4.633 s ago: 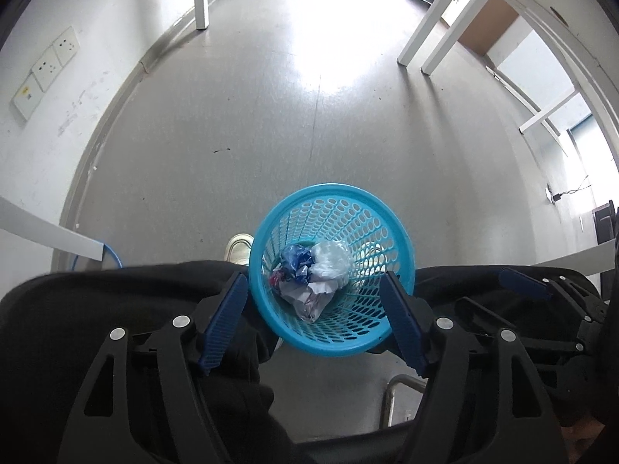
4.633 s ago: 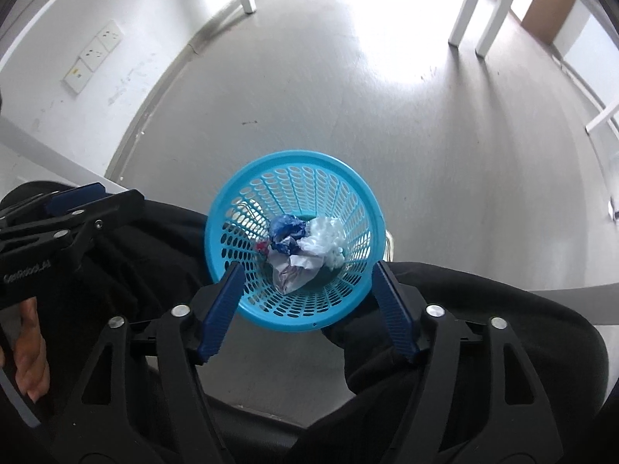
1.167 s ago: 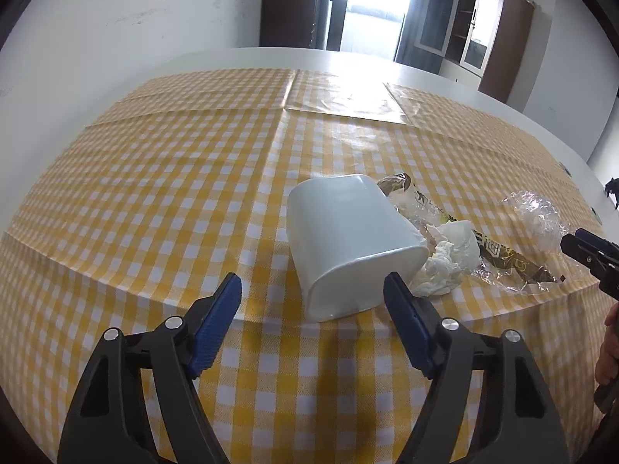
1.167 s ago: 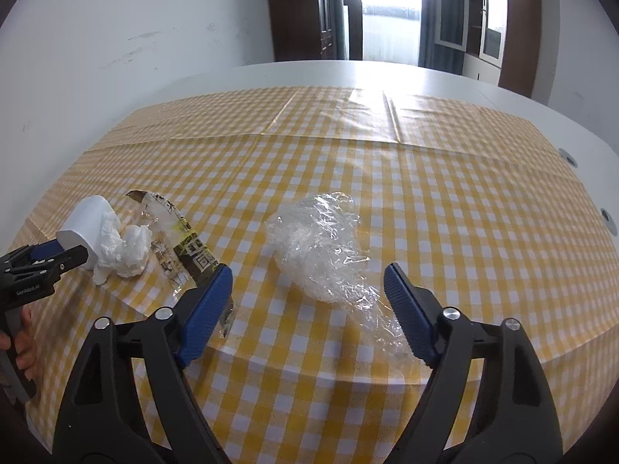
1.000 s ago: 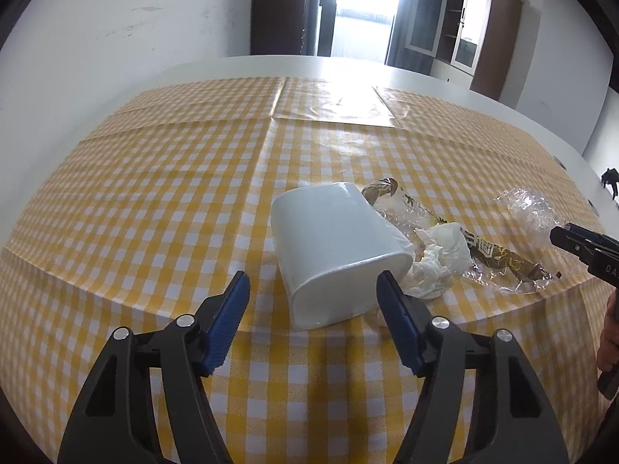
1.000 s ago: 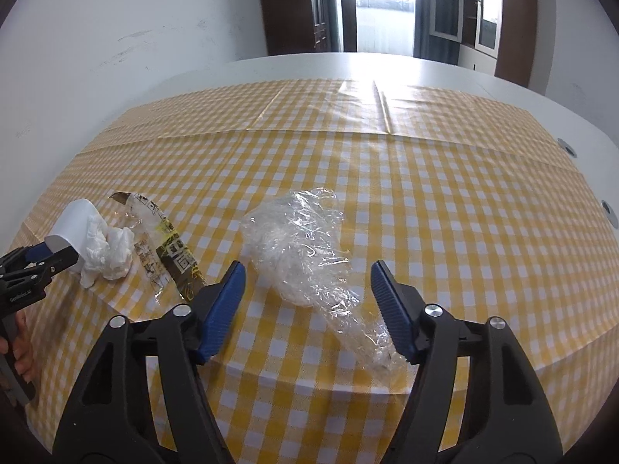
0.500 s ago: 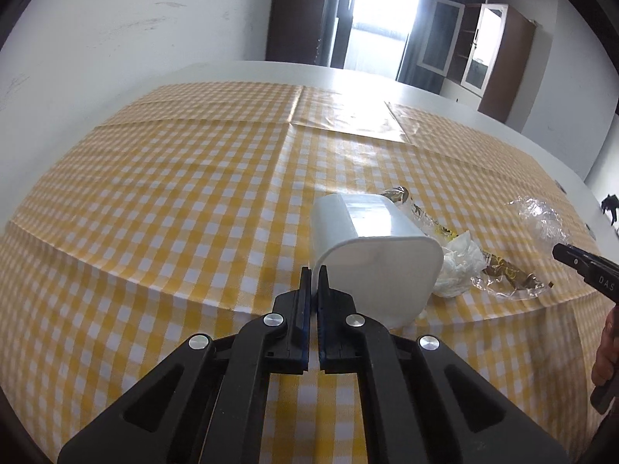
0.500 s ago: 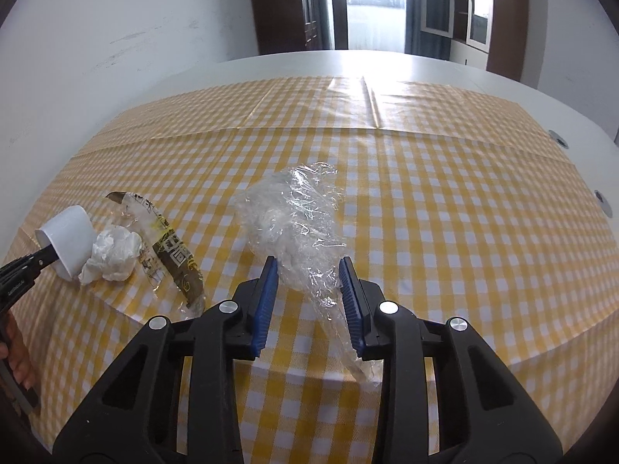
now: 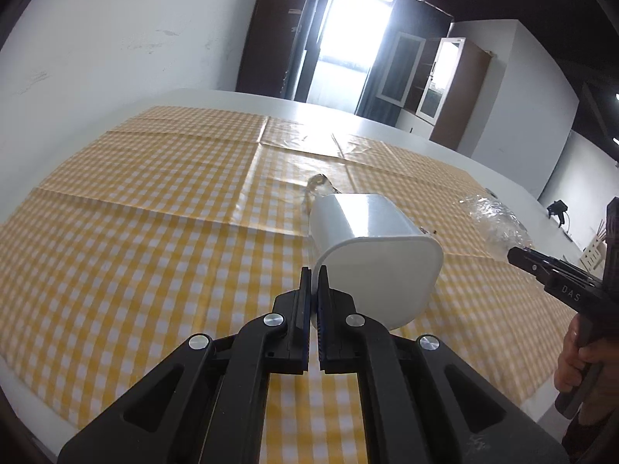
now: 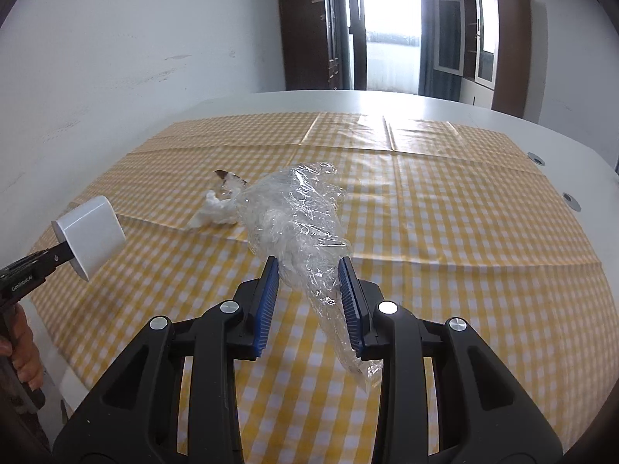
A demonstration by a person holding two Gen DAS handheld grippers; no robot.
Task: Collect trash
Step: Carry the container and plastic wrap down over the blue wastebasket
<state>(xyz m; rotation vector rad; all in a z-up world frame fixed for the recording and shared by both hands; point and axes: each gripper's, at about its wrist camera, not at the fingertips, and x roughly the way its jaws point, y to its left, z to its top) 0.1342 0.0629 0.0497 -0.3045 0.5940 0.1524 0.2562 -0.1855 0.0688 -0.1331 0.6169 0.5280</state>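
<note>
Both tools lifted — one cup [image 9: 371,255], one plastic wrap [image 10: 298,216].

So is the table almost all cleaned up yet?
Not yet. The left gripper has pinched the white cup by its rim and lifted it off the tablecloth. The right gripper grips the clear plastic bag. A crumpled tissue and a wrapper lie there, untouched.

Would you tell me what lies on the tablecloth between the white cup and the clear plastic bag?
In the right wrist view, a crumpled white tissue lies between the white cup and the clear plastic bag, with a wrapper just behind it.
</note>
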